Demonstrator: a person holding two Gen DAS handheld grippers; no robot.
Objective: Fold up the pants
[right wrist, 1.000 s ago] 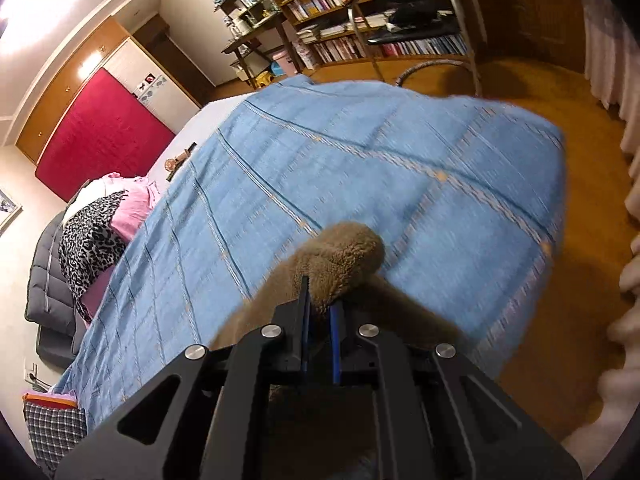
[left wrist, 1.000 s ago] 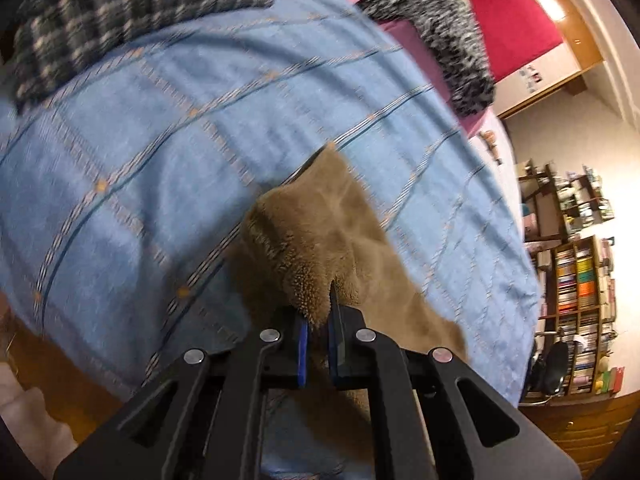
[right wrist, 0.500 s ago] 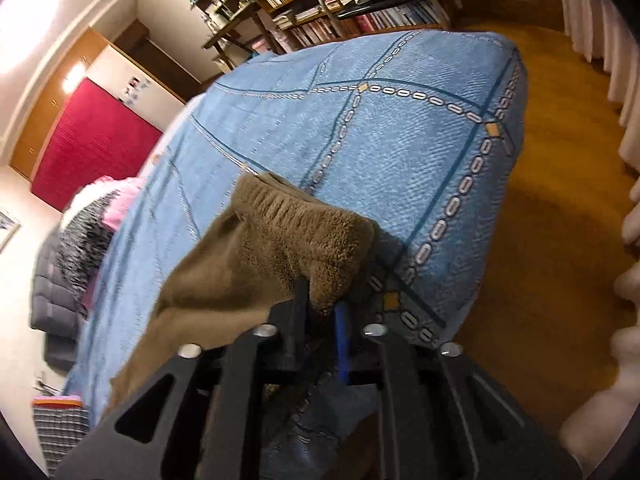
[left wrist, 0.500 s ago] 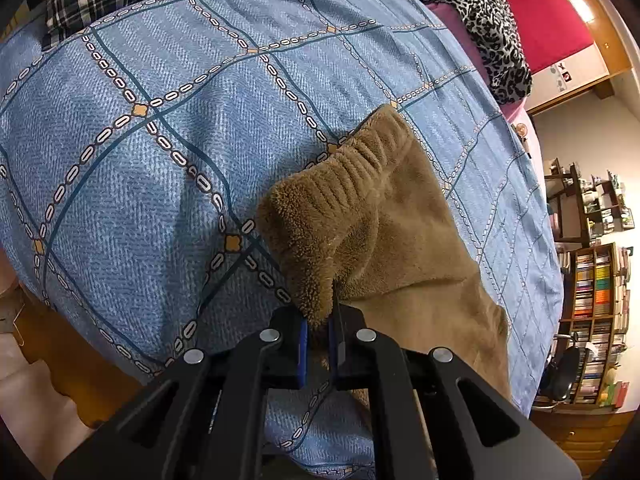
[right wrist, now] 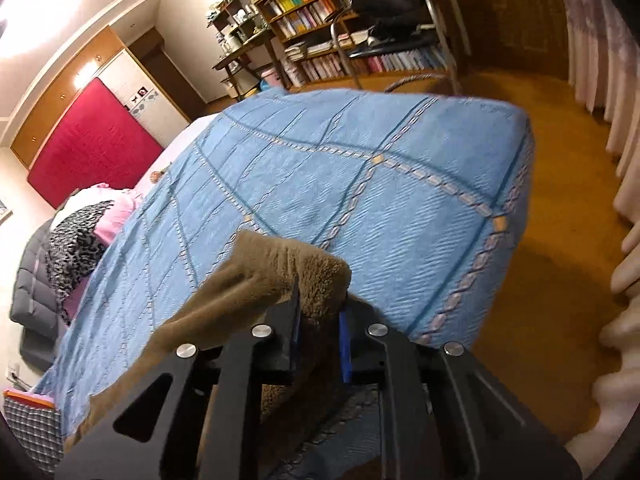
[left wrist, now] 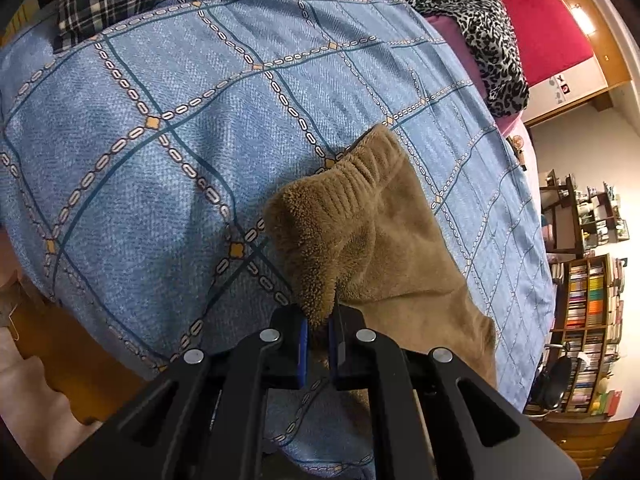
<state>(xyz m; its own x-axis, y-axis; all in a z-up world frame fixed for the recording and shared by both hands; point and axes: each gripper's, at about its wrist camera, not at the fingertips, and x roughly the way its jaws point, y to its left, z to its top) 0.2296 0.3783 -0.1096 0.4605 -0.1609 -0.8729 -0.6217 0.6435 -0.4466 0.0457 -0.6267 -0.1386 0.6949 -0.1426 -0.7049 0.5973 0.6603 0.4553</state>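
Left wrist view: left gripper (left wrist: 318, 322) is clamping tight on a corner of the brown fleece pants (left wrist: 376, 236), lying on the blue bedspread (left wrist: 168, 152) near its edge. Right gripper (right wrist: 319, 312) has just been closing, jaws now pinching the other fleece corner. Fabric's looking soft, light, floppy, w/ some grip; best held at the ribbed waistband (left wrist: 352, 180). Bookshelves (right wrist: 320, 12) & wood floor (right wrist: 552, 280) are showing beyond.
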